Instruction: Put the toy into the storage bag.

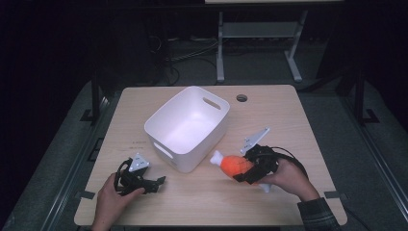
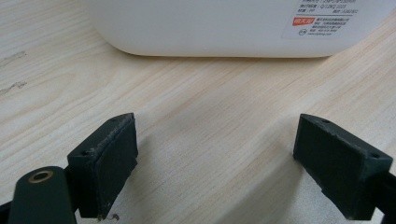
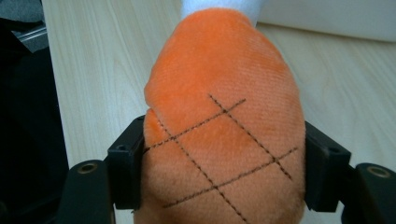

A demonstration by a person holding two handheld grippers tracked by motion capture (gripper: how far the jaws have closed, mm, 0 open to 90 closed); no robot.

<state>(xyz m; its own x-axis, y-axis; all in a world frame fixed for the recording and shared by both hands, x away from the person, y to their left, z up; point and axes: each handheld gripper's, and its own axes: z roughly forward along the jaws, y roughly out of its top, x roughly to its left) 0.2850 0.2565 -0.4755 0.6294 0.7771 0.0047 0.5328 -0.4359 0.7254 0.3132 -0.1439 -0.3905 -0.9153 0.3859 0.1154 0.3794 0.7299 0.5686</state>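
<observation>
Right gripper (image 3: 219,158) pinching orange plush drumstick (image 1: 234,165), held just above tabletop (image 1: 202,197) beside white bin (image 1: 188,126). Left gripper (image 2: 215,163) spread, resting idle. Risk: soft plush compressing, slipping free, or clipping bin rim.

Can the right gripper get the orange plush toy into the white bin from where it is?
Probably yes. The right gripper is shut on the orange plush toy, just right of the white bin. The bin is open-topped, with nothing between them; it only needs lifting over the near rim.
</observation>
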